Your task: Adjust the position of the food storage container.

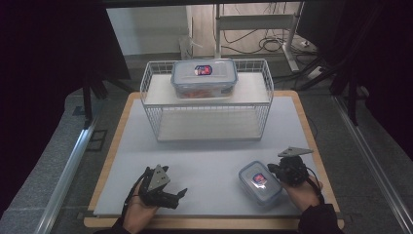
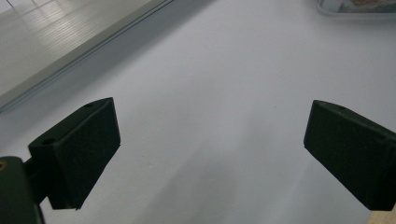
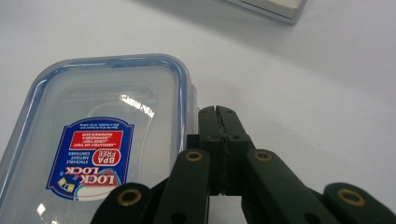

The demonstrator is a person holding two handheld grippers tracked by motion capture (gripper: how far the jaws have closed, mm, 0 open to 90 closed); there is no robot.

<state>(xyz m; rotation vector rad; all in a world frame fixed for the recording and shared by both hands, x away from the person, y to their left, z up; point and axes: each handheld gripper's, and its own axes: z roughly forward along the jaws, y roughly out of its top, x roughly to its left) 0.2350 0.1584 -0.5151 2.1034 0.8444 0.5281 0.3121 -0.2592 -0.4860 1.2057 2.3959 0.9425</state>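
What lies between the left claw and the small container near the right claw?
Nothing: in the high view, bare grey table separates the open left claw from the small container.

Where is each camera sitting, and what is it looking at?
High view: above the near table edge, looking forward and down on the white wire basket; both forearms and hands show.
Left gripper view: on the left gripper, looking along its two open black jaws across the white table mat.
Right gripper view: on the right gripper, jaws shut, beside the small clear plastic box with a blue-rimmed lid.
Shared: the high view also shows that small box and the right gripper.
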